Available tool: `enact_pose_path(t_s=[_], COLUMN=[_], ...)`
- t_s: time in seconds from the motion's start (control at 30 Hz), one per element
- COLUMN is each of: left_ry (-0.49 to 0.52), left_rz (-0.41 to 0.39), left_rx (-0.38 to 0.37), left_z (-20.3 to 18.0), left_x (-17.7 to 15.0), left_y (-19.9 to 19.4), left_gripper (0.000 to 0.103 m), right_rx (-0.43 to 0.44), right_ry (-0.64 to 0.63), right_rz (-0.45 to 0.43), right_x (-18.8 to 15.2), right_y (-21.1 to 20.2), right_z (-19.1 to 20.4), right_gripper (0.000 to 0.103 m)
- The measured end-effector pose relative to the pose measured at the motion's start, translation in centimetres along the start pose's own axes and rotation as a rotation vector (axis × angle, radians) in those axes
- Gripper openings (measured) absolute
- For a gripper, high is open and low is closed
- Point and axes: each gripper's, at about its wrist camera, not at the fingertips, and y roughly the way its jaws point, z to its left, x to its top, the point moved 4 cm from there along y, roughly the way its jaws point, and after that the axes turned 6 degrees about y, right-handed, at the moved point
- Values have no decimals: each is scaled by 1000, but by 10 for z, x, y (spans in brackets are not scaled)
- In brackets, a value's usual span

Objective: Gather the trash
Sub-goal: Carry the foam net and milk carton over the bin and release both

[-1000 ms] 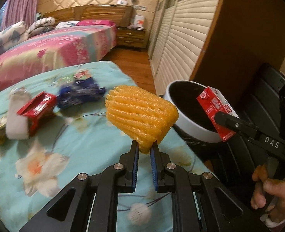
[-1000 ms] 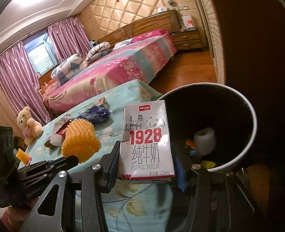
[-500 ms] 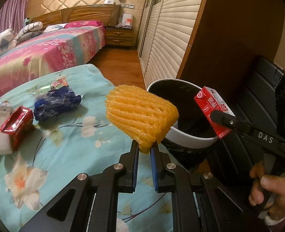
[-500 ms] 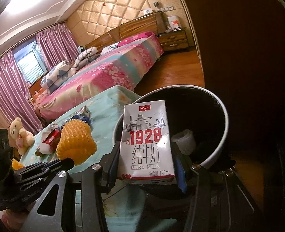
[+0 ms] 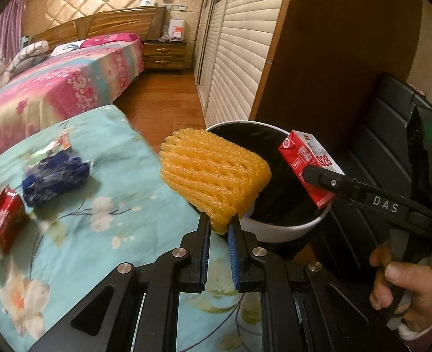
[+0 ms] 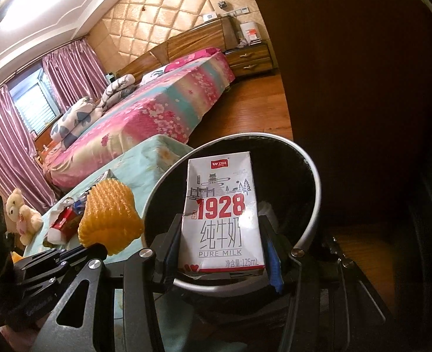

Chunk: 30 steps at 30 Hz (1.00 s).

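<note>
My left hand-held gripper [image 5: 219, 228] clamps the orange foam net [image 5: 214, 173] beside the bin [image 5: 286, 228]. My right hand-held gripper [image 6: 220, 252] grips the milk carton [image 6: 222, 214] over the bin opening.

The left tongs [image 5: 218, 225] reach up from the bottom centre of the left wrist view, their blue-lined fingers [image 5: 205, 243] pinched nearly together. The right tongs [image 6: 220, 245] stand spread wide at lower centre of their own view, and the right hand [image 5: 406, 290] grips their handle at lower right of the left view.
</note>
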Motion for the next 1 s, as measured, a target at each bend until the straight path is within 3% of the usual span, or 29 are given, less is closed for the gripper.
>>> enact_pose_path(t_s=[0.77,0.93,1.0], left_ry=[43,23,20], left_rz=[24,26,21], left_rx=[-14,-21,-22], left_z=[-19,-19,-17], left_x=[21,21,21], left_y=[34,32,31], left_gripper=[11,22,32], right_rx=[-11,-9,-12], right_ry=[43,72,79], right_rz=[28,43,37], right_x=[17,19,18], right_y=[18,18,15], right_z=[-20,-25,-26], right_gripper=[50,53,67])
